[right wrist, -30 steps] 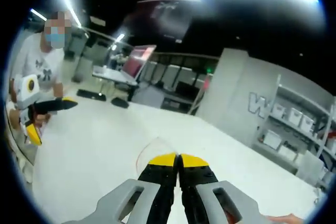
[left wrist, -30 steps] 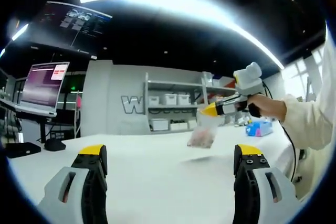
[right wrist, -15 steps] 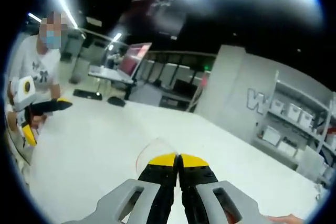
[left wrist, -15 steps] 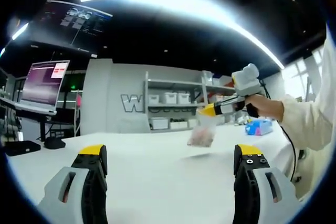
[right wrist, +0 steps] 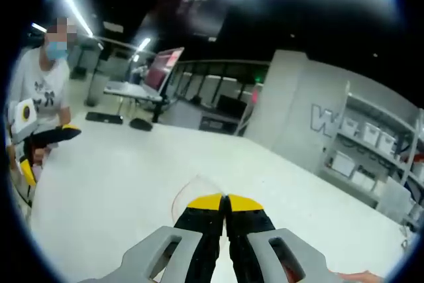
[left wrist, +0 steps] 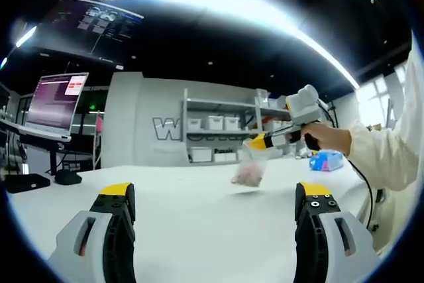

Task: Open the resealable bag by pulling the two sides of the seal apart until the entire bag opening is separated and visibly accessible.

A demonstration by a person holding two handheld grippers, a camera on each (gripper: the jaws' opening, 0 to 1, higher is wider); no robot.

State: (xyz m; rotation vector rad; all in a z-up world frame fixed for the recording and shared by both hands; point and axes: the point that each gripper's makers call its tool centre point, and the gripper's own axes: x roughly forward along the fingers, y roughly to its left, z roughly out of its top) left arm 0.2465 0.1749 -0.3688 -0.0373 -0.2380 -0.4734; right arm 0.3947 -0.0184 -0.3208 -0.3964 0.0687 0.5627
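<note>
Your right hand-held gripper (right wrist: 225,201) has its yellow-tipped jaws pressed together on the top edge of the clear plastic resealable bag (right wrist: 189,193), whose transparent rim curves out just to the left of the jaw tips in the right gripper view. In the left gripper view that same right hand-held gripper (left wrist: 255,142) comes in from the right, held by your hand (left wrist: 326,138), and the bag (left wrist: 249,169) hangs straight down from its tip, with something pinkish inside, above the white table (left wrist: 199,197). Your left hand-held gripper (left wrist: 215,193) is held low over the table with its jaws wide apart and nothing between them; the bag is well ahead of it and slightly right of centre, not touching either jaw.
</note>
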